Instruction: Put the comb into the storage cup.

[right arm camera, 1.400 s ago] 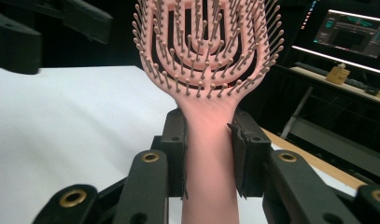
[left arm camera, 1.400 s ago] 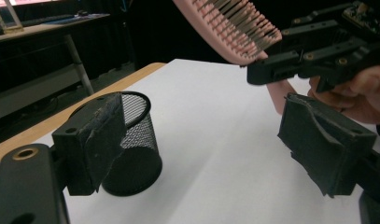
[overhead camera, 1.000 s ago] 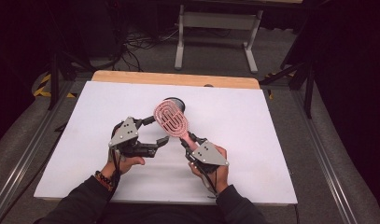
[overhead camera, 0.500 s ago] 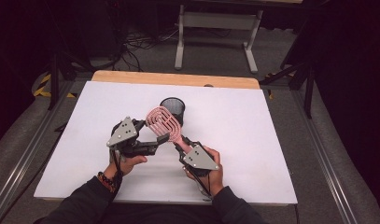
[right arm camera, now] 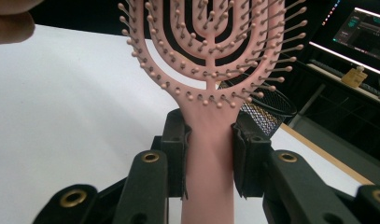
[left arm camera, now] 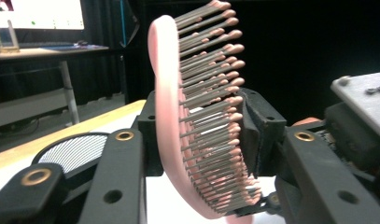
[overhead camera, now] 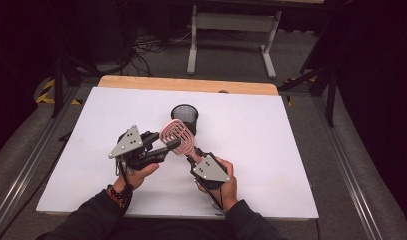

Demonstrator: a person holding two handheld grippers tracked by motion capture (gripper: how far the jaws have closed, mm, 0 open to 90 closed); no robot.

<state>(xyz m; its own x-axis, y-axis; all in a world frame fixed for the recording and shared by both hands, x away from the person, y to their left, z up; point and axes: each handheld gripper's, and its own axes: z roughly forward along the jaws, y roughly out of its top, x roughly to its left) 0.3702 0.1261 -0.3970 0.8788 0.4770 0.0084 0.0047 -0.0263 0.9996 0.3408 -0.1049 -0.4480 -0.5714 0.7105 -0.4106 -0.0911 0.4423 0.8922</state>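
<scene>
left tool point(overhead camera: 172, 146) and right tool point(overhead camera: 195, 156) both clamped on pink hairbrush point(overhead camera: 177, 137)

The black mesh cup point(overhead camera: 184, 117) stands just behind the pink hairbrush point(overhead camera: 177, 139), blocking passage there, while the white counter point(overhead camera: 271, 145) lies open on both sides.

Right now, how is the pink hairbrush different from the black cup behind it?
The hairbrush is pink, while the mesh cup is black. The hairbrush is held up off the table, with the right gripper clamped on its handle and the left gripper on its head; the mesh cup stands untouched on the white table. The hairbrush is flat and bristly, the mesh cup round and hollow. Both are full of openings.
</scene>
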